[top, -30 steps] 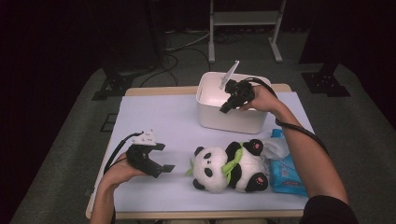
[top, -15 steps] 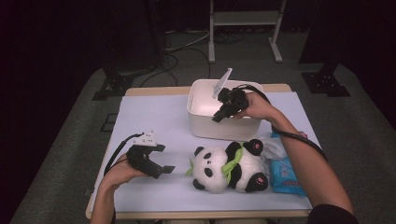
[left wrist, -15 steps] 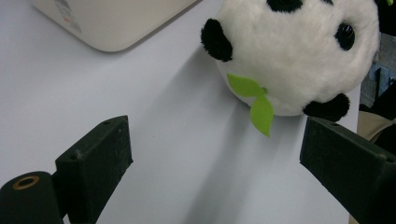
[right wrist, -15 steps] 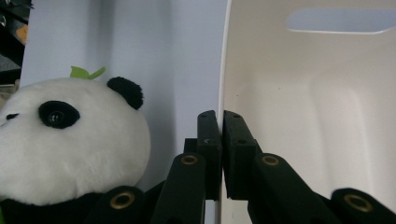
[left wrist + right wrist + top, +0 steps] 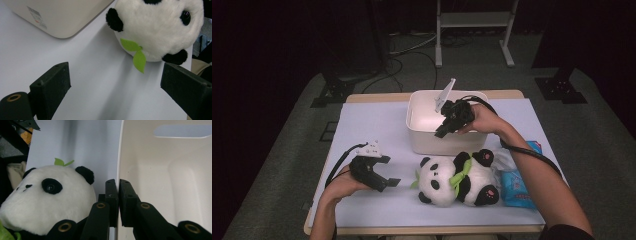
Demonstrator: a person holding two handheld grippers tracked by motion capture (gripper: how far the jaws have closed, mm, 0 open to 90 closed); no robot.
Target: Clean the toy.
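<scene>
White bin point(image 5: 432, 142) sits far-centre on the pale mat point(image 5: 372, 125), its back wall close to the table point(image 5: 377, 96) far edge. Right gripper point(image 5: 443, 131) is clamped on the bin's near rim: in the right gripper view the jaws are pressed together w/ the thin white wall point(image 5: 119, 157) between them, one jaw inside the bin, one outside. Bin interior looks bare, handle slot point(image 5: 183, 131) in the opposite wall.

Open room: mat left of the bin is free out to the left edge; near-left corner also free apart from the left gripper point(image 5: 387, 182). Right side tighter.

In the way: panda plush point(image 5: 454, 180) lies on its side just near of the bin, near-centre, head to the left, green leaf point(image 5: 136, 53) at its neck. In the right gripper view the panda head point(image 5: 47, 202) is right beside the clamped jaws on the outer side of the wall. Blue tissue pack point(image 5: 519, 182) lies right of the panda, near the right mat edge, partly under the right forearm point(image 5: 537, 175).

Left gripper is near-left, held low over the mat, jaws wide apart, nothing between them; it points at the panda head, gap left btw them. Bin corner point(image 5: 60, 30) shows farther off in the left gripper view, well apart from the left jaws.

Cables point(image 5: 412, 50) and a stand point(image 5: 472, 20) on the floor beyond the table.
</scene>
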